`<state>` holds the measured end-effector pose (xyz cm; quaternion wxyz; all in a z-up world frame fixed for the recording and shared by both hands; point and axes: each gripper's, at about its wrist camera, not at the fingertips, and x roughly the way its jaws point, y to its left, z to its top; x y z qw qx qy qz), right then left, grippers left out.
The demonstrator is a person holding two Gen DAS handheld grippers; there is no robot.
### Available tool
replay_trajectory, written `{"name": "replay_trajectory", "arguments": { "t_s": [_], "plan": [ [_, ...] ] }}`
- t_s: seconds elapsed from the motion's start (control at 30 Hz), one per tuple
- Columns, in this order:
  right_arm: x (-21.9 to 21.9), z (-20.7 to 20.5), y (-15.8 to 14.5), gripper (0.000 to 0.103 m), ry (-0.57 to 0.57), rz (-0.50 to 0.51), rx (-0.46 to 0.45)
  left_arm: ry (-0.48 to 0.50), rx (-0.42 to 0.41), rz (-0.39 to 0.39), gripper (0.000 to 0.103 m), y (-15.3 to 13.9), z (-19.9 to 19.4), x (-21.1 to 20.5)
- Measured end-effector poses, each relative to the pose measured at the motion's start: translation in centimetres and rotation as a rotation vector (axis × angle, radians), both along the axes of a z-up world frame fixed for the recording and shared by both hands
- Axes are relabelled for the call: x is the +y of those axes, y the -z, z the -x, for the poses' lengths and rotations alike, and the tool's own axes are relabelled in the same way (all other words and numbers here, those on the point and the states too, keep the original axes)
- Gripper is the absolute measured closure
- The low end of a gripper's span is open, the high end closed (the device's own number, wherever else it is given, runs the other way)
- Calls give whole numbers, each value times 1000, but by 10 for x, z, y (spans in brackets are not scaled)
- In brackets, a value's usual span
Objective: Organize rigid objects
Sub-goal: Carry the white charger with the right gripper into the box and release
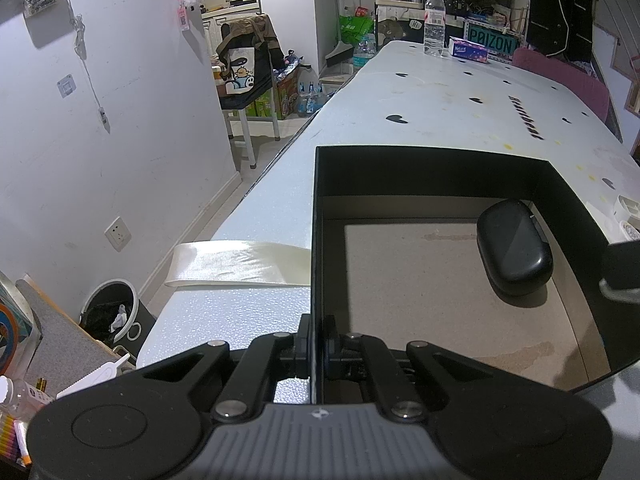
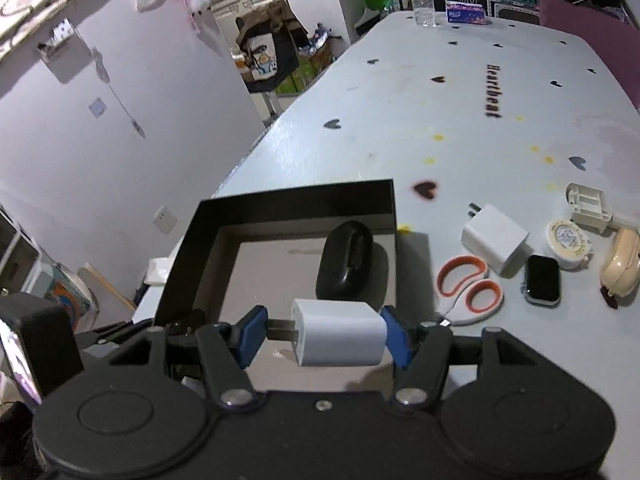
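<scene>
A black open box [image 1: 432, 168] stands on the table, with a black oval case [image 1: 514, 246] inside at its right. My left gripper [image 1: 318, 350] is shut on the box's left wall. In the right wrist view my right gripper [image 2: 324, 334] is shut on a small white plug charger [image 2: 340, 332] and holds it above the near part of the box [image 2: 296, 200], in front of the black case [image 2: 346, 260]. To the right of the box lie a bigger white charger [image 2: 496, 240], orange-handled scissors [image 2: 468, 286], a smartwatch [image 2: 542, 280], a round tin [image 2: 568, 242], a white clip part [image 2: 588, 206] and a beige object [image 2: 620, 264].
A cream ribbon [image 1: 240, 264] lies across the table's left edge beside the box. A water bottle [image 1: 435, 22] and a tissue pack [image 1: 470, 49] stand at the far end. A pink chair [image 1: 568, 80] is at the right. A bin [image 1: 110, 312] stands on the floor by the wall.
</scene>
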<state>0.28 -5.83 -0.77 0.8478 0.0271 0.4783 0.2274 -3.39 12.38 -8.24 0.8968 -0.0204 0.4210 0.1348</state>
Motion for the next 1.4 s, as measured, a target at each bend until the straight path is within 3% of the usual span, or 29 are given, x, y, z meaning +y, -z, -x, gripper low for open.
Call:
{"name": "replay_trajectory", "arguments": {
  "t_s": [0.4,0.53,1.4],
  "plan": [
    [6,-4,12,40,57,63,42,0,0,1,99,0,0,0],
    [5,-2,8,29,49,42,43,1,1,2,100,0,0,0],
    [-9,20,-13,28,20,17,-6,4,6,4,100,1,-1,-2]
  ]
}}
